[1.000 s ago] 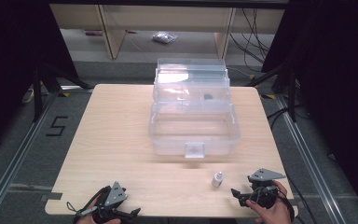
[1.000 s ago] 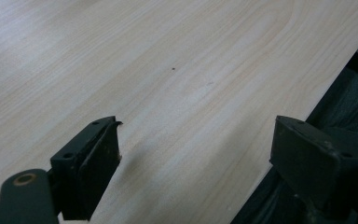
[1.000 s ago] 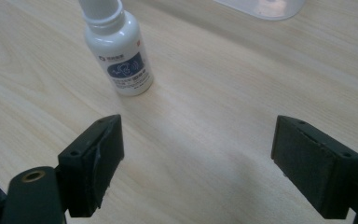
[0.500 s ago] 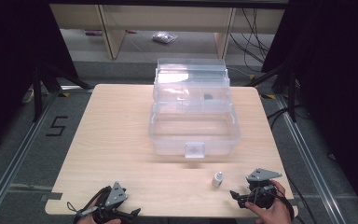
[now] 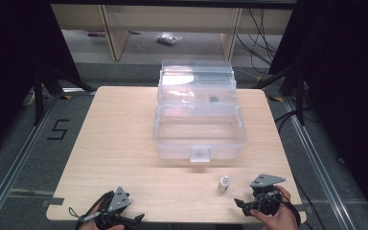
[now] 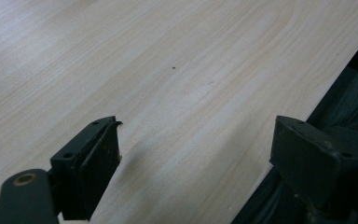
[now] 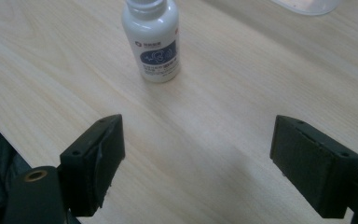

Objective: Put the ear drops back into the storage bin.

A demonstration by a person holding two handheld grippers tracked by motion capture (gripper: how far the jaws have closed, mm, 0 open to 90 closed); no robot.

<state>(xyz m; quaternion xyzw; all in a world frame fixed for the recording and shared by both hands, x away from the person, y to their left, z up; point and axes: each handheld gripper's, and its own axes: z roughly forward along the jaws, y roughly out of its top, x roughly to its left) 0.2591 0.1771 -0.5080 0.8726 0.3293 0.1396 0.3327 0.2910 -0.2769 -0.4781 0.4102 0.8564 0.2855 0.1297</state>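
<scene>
- So far nothing has been picked up, and your left claw (image 5: 117, 221) sits at the near edge of the table (image 5: 124, 143), well to the left of the small white bottle (image 5: 224, 183) and nowhere near it. In the left gripper view its jaws stand wide apart over bare wood, with the table's edge running under the right-hand jaw.
- Next along, the bottle stands upright on the table, untouched, just in front of the clear storage box (image 5: 199, 127) and a little to the right of the box's front latch (image 5: 200, 154). The right gripper view shows its blue label (image 7: 157, 59) and white cap facing you.
- Behind the bottle, the box is already open, its tiered trays folded back and its bottom compartment looking empty; a small dark item (image 5: 213, 99) lies in an upper tray.
- Farthest right, your right claw (image 5: 253, 206) rests just to the right of the bottle and slightly nearer you, apart from it. Its jaws are spread wide with nothing between them; the bottle sits ahead of the left-hand jaw rather than centred in the gap.
- Judged from this, the work is at its very start: the approach, the grasp and, most likely, the move into the box all remain.
</scene>
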